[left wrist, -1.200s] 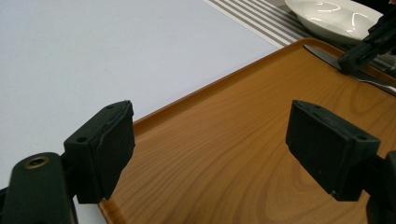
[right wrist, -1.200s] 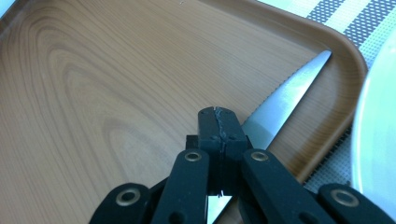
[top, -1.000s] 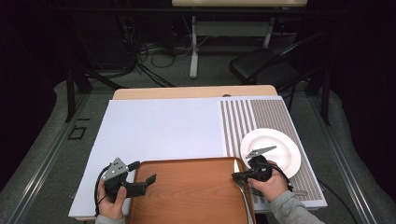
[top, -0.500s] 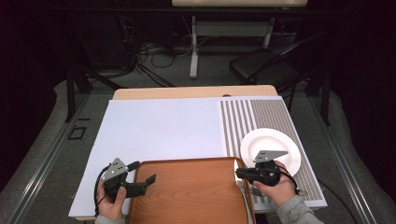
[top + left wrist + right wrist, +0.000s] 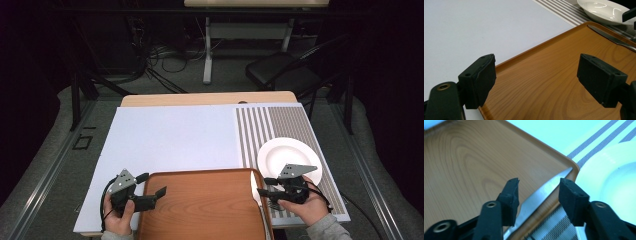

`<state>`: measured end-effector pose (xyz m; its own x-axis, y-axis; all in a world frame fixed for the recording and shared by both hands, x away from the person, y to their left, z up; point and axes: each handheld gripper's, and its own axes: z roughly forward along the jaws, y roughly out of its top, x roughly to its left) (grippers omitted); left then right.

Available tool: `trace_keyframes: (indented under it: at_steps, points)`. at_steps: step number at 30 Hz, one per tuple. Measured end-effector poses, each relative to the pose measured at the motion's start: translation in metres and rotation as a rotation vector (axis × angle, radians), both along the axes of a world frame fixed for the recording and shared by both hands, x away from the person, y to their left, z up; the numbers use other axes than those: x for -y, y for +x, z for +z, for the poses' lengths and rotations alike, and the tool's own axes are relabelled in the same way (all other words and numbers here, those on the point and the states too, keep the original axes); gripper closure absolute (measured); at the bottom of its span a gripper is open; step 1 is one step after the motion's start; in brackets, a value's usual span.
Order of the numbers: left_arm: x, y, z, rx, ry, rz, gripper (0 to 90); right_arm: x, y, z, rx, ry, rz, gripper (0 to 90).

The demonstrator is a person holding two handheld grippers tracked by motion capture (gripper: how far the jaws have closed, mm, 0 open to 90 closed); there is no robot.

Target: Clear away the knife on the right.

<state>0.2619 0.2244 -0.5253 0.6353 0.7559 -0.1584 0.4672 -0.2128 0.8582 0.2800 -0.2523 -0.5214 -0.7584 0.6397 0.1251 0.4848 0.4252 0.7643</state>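
Observation:
A wood-grain tray (image 5: 200,205) lies at the table's front edge. A table knife (image 5: 541,192) rests along its right rim, blade toward the far corner. My right gripper (image 5: 539,182) hovers just over the knife. Its jaws have just been opening, and the blade lies below the gap with neither pad touching it. From above, the right gripper (image 5: 263,186) points left at the tray's right edge. My left gripper (image 5: 536,62) stands open over the tray's left rim (image 5: 499,66) with nothing between its pads. It sits at the front left (image 5: 152,184).
A white plate (image 5: 290,155) sits on the striped mat (image 5: 270,125) just right of the tray's far corner, close to the right gripper. A pale sheet (image 5: 175,135) covers the table beyond the tray. A chair and cables lie past the far edge.
The right gripper's jaws have gone from shut to open, and the hand has drawn slightly right and up from the tray's edge. The left gripper has stayed put.

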Motion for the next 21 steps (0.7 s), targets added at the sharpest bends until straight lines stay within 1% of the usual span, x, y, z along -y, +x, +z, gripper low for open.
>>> trace_keyframes:
  at_steps: [1,3,4,9,10,13,14,15,18,19,20,21]
  points:
    - [0.000,0.000,0.000,0.000,0.000,0.000,16.0,0.001,-0.001,0.000,0.010,-0.012,0.005,48.3]
    - [0.000,0.000,0.000,0.001,0.000,-0.001,16.0,0.003,-0.003,0.000,0.015,-0.031,-0.005,44.0]
    - [0.000,0.000,0.000,0.002,0.000,-0.001,16.0,0.004,-0.003,0.000,0.016,-0.036,-0.005,44.0]
    - [-0.001,0.000,0.000,-0.001,-0.007,0.002,16.0,0.009,-0.007,0.001,0.035,-0.040,0.020,42.1]
    - [-0.001,0.000,0.000,-0.001,-0.008,0.002,16.0,0.010,-0.007,0.002,0.035,-0.046,0.025,40.2]
    - [-0.001,-0.001,0.000,0.001,-0.003,0.000,16.0,0.014,-0.007,0.002,0.030,-0.046,0.011,34.3]
    - [-0.001,-0.001,0.000,0.003,-0.004,0.000,16.0,0.015,-0.007,0.002,0.018,-0.047,0.000,33.0]
    - [-0.001,-0.001,0.001,0.005,-0.005,0.000,16.0,0.017,-0.007,0.002,0.005,-0.041,-0.012,29.5]
    - [-0.002,-0.002,0.001,0.007,-0.006,0.004,16.0,0.023,-0.007,0.002,0.021,-0.043,-0.038,21.1]
    - [-0.003,-0.002,0.001,0.007,-0.005,0.006,16.0,0.025,-0.007,0.003,0.018,-0.042,-0.043,17.2]
    - [-0.003,-0.002,0.001,0.007,-0.003,0.008,16.0,0.028,-0.008,0.003,0.024,-0.046,-0.036,13.4]
    - [-0.003,-0.002,0.001,0.009,-0.002,0.008,16.0,0.030,-0.008,0.003,0.035,-0.049,-0.036,13.6]
